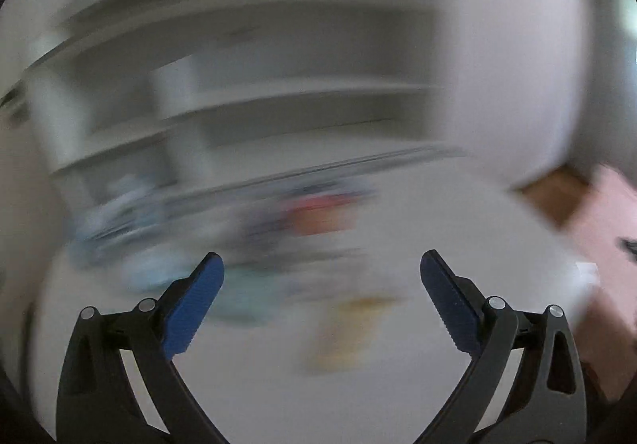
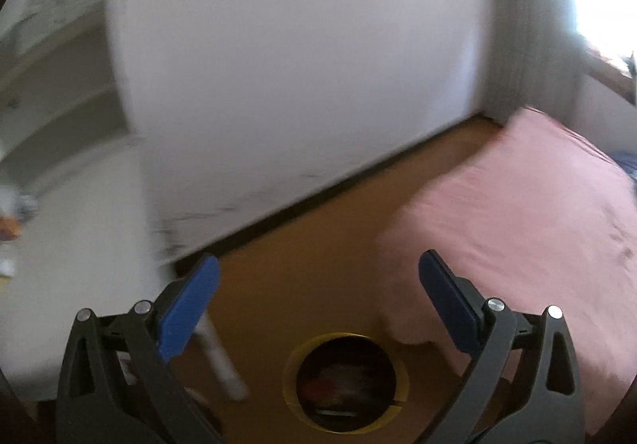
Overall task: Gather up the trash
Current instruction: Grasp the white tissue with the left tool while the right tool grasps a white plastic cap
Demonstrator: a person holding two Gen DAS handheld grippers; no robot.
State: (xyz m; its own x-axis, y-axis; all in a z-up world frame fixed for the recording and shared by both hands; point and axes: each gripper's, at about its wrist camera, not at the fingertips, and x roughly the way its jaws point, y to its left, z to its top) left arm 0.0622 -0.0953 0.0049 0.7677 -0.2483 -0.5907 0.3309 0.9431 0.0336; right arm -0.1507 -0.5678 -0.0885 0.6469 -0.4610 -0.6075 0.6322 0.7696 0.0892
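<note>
Both tongs stand wide open with nothing between their blue pads: the left gripper [image 1: 321, 265] over a white table [image 1: 438, 245] strewn with blurred trash [image 1: 318, 217], the right gripper [image 2: 318, 268] above a yellow-rimmed bin [image 2: 345, 382] on the brown floor [image 2: 318, 245], beside a pink bed [image 2: 517, 213]. No writing or label can be read.

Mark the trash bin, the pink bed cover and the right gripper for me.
trash bin [image 2: 296, 358]: right wrist view, yellow rim, left side.
pink bed cover [image 2: 517, 213]: right wrist view, flat top.
right gripper [image 2: 318, 265]: right wrist view, midway between the open fingertips.
</note>
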